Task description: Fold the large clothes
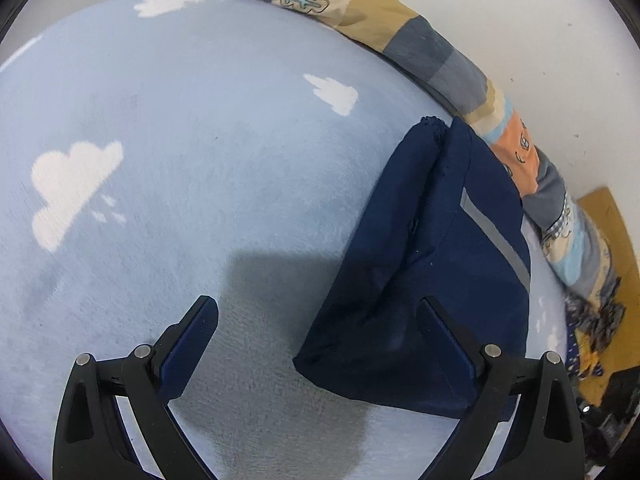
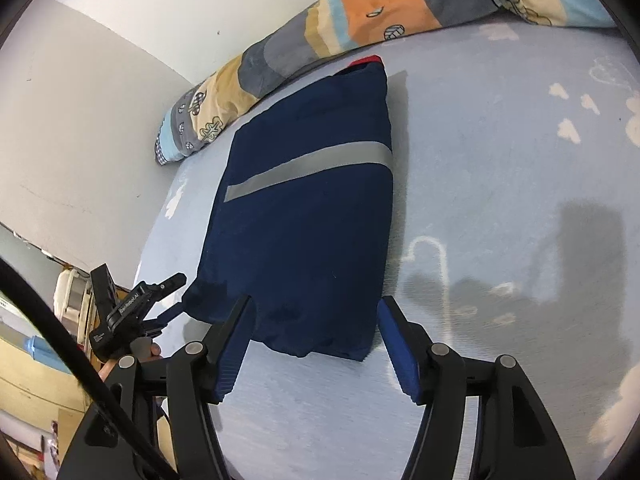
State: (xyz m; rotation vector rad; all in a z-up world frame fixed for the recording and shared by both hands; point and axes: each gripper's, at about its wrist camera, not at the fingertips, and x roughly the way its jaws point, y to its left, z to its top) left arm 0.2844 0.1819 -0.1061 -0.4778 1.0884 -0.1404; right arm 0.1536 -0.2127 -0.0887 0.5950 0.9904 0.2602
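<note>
Right claw (image 2: 314, 322) hangs open just before the folded navy garment (image 2: 304, 216).

Home bedroom: cloud-print bedsheet (image 1: 200, 140), patchwork quilt (image 2: 360, 12).

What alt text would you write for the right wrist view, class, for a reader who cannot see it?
A folded navy blue garment with a grey reflective stripe lies on a pale blue cloud-print bedsheet, just beyond the open, empty right claw. A rolled patchwork quilt runs along the white wall behind it, and the left claw shows at the garment's near left corner.
</note>
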